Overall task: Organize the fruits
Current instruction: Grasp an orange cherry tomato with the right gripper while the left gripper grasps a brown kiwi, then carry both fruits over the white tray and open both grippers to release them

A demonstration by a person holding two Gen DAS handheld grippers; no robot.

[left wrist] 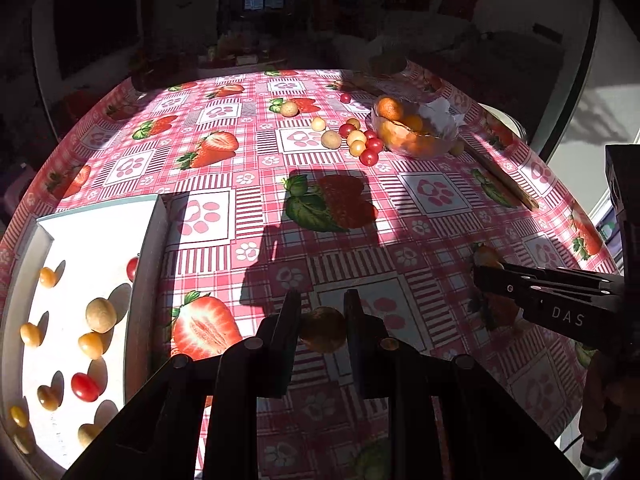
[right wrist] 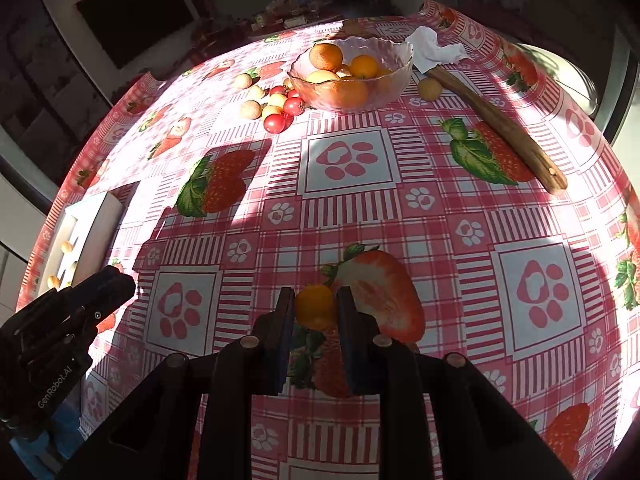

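Note:
My left gripper (left wrist: 323,305) is shut on a small yellow-brown round fruit (left wrist: 323,330), held above the tablecloth just right of the white box (left wrist: 148,264). That box holds several small yellow, beige and red fruits. My right gripper (right wrist: 315,297) is shut on a small orange fruit (right wrist: 316,307). In the left wrist view the right gripper (left wrist: 480,271) shows at the right edge. In the right wrist view the left gripper (right wrist: 126,284) shows at the left. A glass bowl (right wrist: 396,68) of oranges stands at the far side, with loose cherry tomatoes and yellow fruits (right wrist: 276,110) beside it.
A long wooden stick (right wrist: 500,128) lies diagonally right of the bowl, with a crumpled white tissue (right wrist: 434,50) at its far end and one yellow fruit (right wrist: 429,89) next to it. The table wears a red checked strawberry cloth (right wrist: 440,220). The room behind is dark.

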